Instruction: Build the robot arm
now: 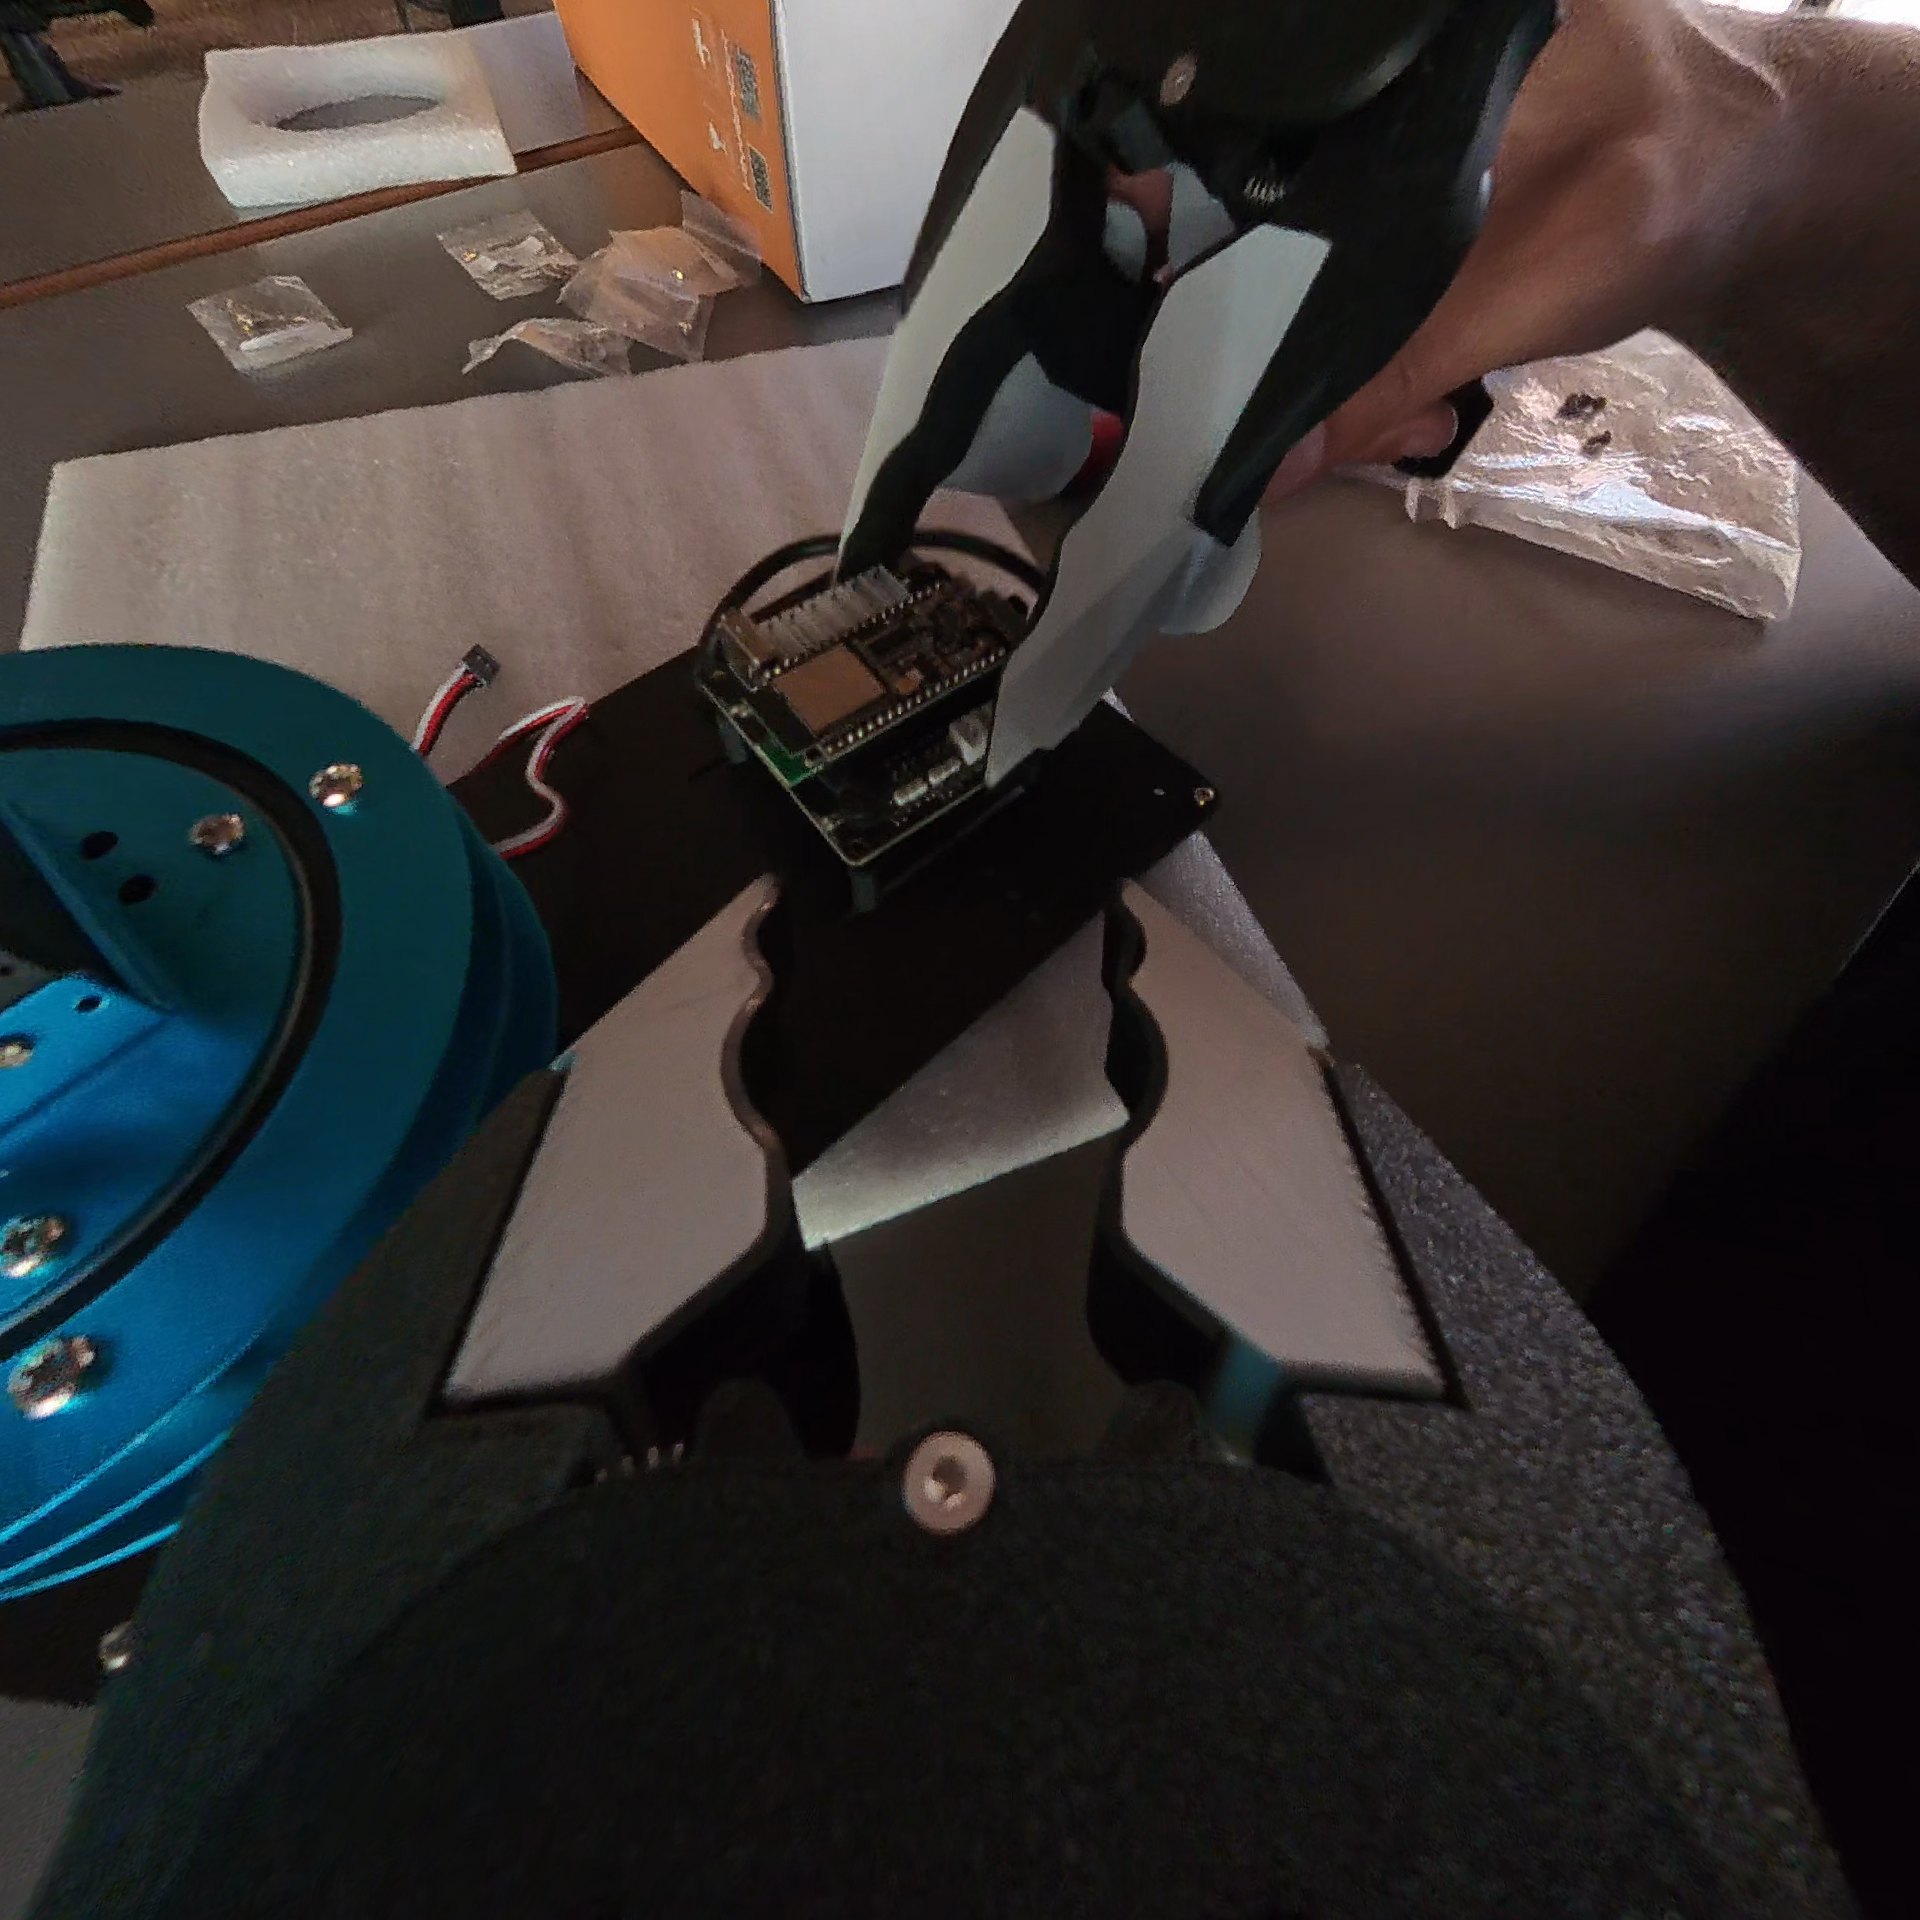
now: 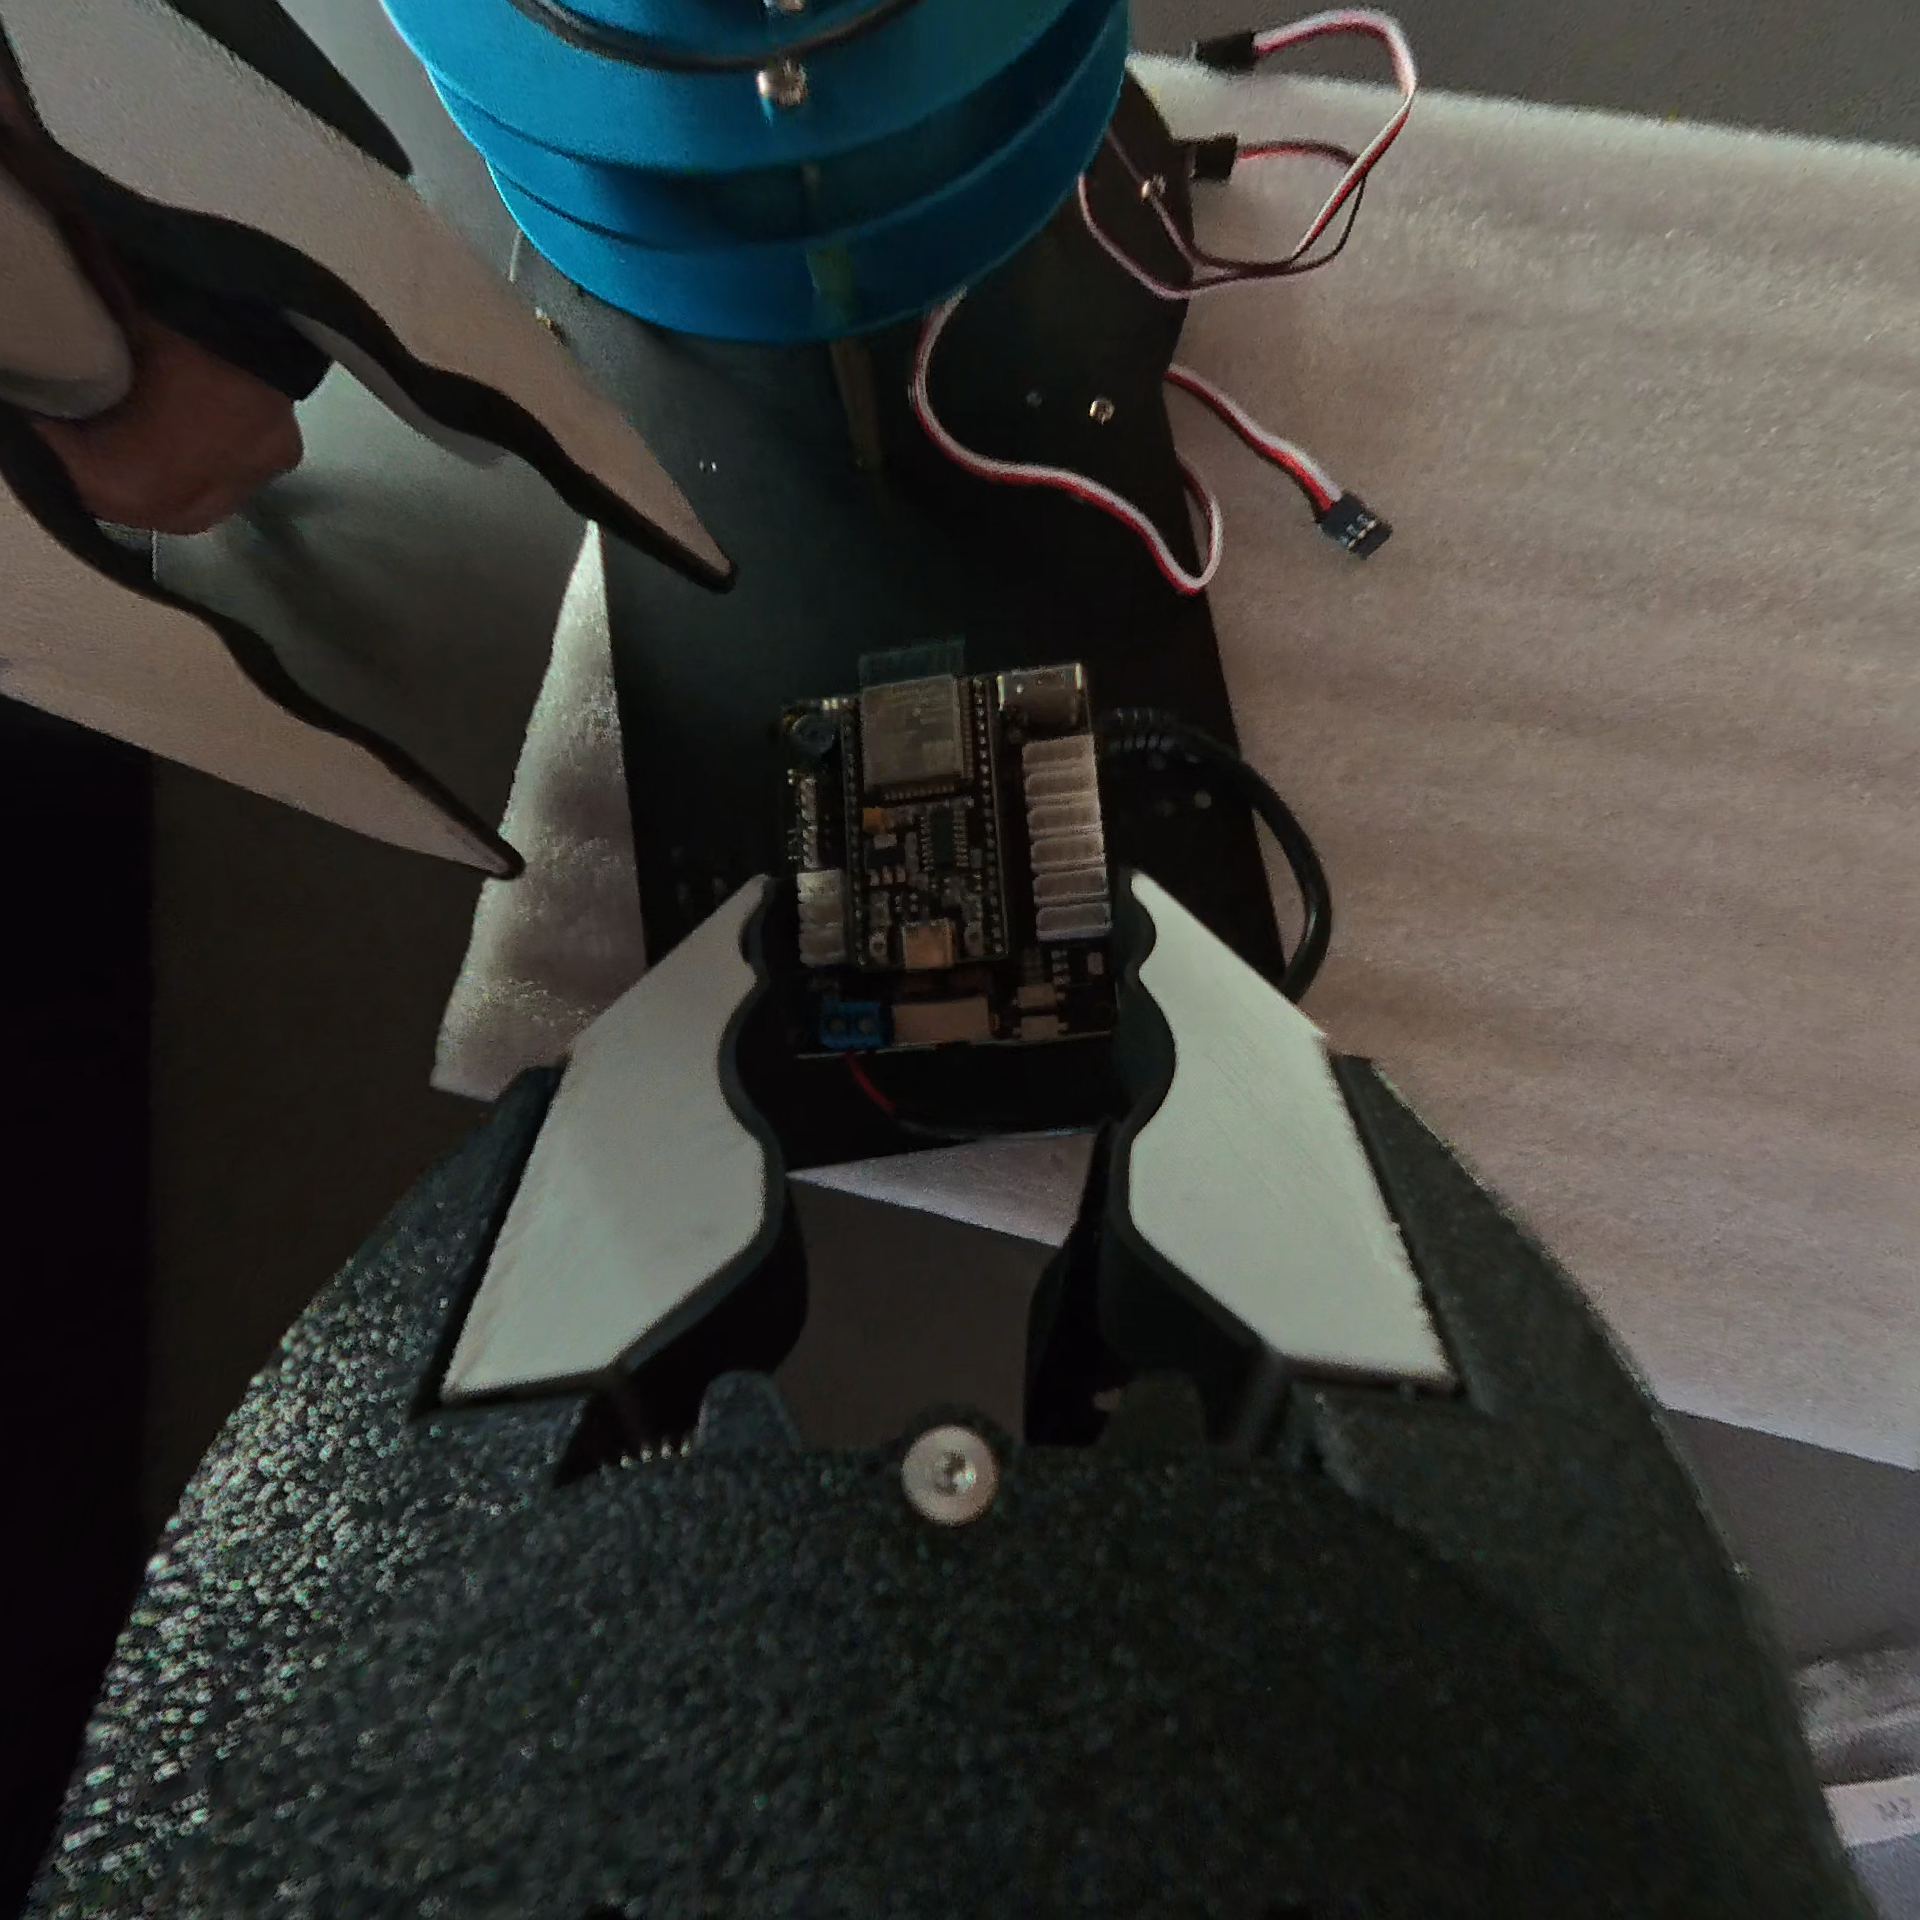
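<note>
Straddling a small black stacked circuit board (image 2: 940,862), the right claw (image 2: 948,909) stands spread, gripping nothing.
Left claw (image 1: 940,914), likewise released, hovers over the black flat base plate (image 1: 904,997) beside a blue ringed metal turntable (image 1: 239,1039).

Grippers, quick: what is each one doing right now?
Left gripper: jaws open, empty, over the black base plate.
Right gripper: jaws open either side of the circuit board; contact cannot be told.

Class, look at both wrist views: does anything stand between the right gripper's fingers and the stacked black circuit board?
Nothing visible does. The right gripper is open, its fingers either side of the stacked black circuit board on the black base plate.
</note>
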Available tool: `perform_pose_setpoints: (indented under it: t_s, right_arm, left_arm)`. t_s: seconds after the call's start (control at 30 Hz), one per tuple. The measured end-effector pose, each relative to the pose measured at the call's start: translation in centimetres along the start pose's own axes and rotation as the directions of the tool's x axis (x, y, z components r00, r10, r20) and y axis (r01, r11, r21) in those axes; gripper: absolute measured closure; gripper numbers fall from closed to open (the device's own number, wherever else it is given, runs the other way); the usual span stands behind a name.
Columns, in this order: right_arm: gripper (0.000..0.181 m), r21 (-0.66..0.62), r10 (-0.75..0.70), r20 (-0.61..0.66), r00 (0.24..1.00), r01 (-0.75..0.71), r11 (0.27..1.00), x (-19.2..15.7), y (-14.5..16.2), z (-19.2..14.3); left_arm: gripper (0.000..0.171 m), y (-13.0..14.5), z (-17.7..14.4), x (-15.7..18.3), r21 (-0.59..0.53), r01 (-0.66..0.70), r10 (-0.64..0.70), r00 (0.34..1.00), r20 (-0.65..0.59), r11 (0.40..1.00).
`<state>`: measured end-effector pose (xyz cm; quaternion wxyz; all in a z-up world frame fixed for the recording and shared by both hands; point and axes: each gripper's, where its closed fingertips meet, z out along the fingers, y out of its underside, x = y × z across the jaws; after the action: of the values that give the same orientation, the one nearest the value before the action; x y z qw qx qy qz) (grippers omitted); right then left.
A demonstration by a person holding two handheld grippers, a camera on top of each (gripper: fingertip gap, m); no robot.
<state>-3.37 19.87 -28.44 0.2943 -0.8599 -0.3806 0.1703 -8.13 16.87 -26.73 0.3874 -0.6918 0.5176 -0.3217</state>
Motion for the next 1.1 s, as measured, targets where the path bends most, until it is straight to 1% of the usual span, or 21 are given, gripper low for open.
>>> perform_pose_setpoints:
  t_s: [0.03, 0.1, 0.2, 0.27, 0.3, 0.37, 0.43, 0.47, 0.53, 0.6, 0.63, 0.7, 0.73, 0.8, 0.83, 0.93, 1.0, 1.07, 1.1]
  right_arm:
    - [0.121, -0.010, 0.000, 0.020, 1.000, 0.000, 1.000, -0.1, 0.2, 0.1]
    - [0.121, 0.011, 0.003, 0.071, 0.997, -0.003, 1.000, -0.6, -0.1, 0.2]
    - [0.121, 0.007, 0.029, 0.113, 0.993, -0.030, 1.000, -0.7, 0.0, 0.7]
    - [0.119, 0.020, 0.030, 0.142, 0.989, -0.033, 0.999, -0.9, 0.0, 0.4]
    - [0.114, 0.042, 0.027, 0.145, 0.989, -0.033, 0.999, -0.7, -0.3, -0.1]
    - [0.115, 0.119, 0.038, 0.160, 0.986, -0.057, 0.991, 0.0, -1.8, -1.8]
    - [0.124, 0.183, 0.057, 0.126, 0.990, -0.079, 0.980, 2.3, -3.1, -3.2]
    - [0.129, 0.172, 0.060, 0.082, 0.995, -0.074, 0.982, 3.9, -3.1, -3.0]
    - [0.134, 0.061, 0.030, 0.057, 0.998, -0.034, 0.998, 5.9, -1.7, -1.2]
    - [0.137, -0.038, -0.006, 0.110, 0.994, 0.011, 0.999, 6.2, -0.6, 0.8]
    - [0.142, -0.053, -0.027, 0.140, 0.990, 0.035, 0.998, 6.1, -0.4, 1.6]
    - [0.149, -0.056, -0.043, 0.208, 0.977, 0.056, 0.997, 5.6, -0.8, 2.1]
    - [0.154, -0.064, -0.063, 0.207, 0.976, 0.078, 0.995, 5.7, -0.9, 2.2]
    - [0.176, -0.057, -0.112, 0.178, 0.978, 0.123, 0.991, 6.0, -1.2, 2.0]
    - [0.177, -0.052, -0.128, 0.157, 0.979, 0.138, 0.989, 6.3, -1.3, 1.8]
    - [0.177, -0.066, -0.095, 0.117, 0.989, 0.103, 0.993, 7.3, -1.2, 1.5]
    - [0.178, -0.056, -0.093, 0.038, 0.995, 0.095, 0.994, 8.9, -1.0, 1.1]
    - [0.178, -0.026, -0.024, 0.075, 0.997, 0.026, 0.999, 8.9, -1.0, 0.8]
    - [0.177, -0.007, 0.016, 0.059, 0.998, -0.015, 1.000, 9.4, -1.1, 0.7]
  left_arm:
    - [0.112, -0.1, 0.2, 0.1, 0.000, -0.004, 0.004, 1.000, -0.005, 1.000]
    - [0.111, -0.1, 0.6, 0.2, -0.010, -0.017, 0.017, 1.000, -0.004, 1.000]
    - [0.111, 0.2, 1.2, 0.3, -0.034, -0.032, 0.032, 0.999, 0.001, 0.999]
    - [0.111, 0.2, 1.4, 0.2, -0.039, -0.030, 0.030, 1.000, 0.001, 0.999]
    - [0.111, 0.2, 1.4, 0.2, -0.041, -0.025, 0.025, 1.000, 0.000, 0.999]
    - [0.111, 0.3, 1.5, 0.1, -0.055, -0.006, 0.006, 1.000, -0.008, 0.998]
    - [0.111, 0.6, 1.7, 0.2, -0.071, 0.007, -0.009, 1.000, -0.025, 0.997]
    - [0.111, 0.7, 1.8, 0.2, -0.079, 0.010, -0.012, 1.000, -0.026, 0.997]
    - [0.113, 0.8, 2.0, 0.1, -0.091, 0.014, -0.016, 1.000, -0.021, 0.996]
    - [0.116, 0.8, 2.2, 0.0, -0.098, 0.017, -0.019, 1.000, -0.021, 0.995]
    - [0.117, 0.7, 2.3, 0.0, -0.098, 0.019, -0.021, 1.000, -0.017, 0.995]
    - [0.118, 0.6, 2.4, -0.1, -0.098, 0.028, -0.029, 0.999, -0.016, 0.995]
    - [0.119, 0.6, 2.5, -0.1, -0.100, 0.034, -0.036, 0.999, -0.016, 0.994]
    - [0.120, 0.6, 2.6, -0.2, -0.105, 0.046, -0.047, 0.999, -0.012, 0.993]
    - [0.120, 0.6, 2.6, -0.2, -0.107, 0.048, -0.050, 0.999, -0.013, 0.993]
    - [0.121, 0.7, 2.8, -0.2, -0.118, 0.050, -0.052, 0.999, -0.014, 0.992]
    - [0.121, 1.0, 2.9, -0.1, -0.130, 0.049, -0.051, 0.999, -0.019, 0.990]
    - [0.121, 1.1, 2.9, -0.2, -0.135, 0.045, -0.047, 0.999, -0.014, 0.990]
    - [0.122, 1.1, 2.8, -0.2, -0.134, 0.043, -0.045, 0.999, -0.012, 0.990]
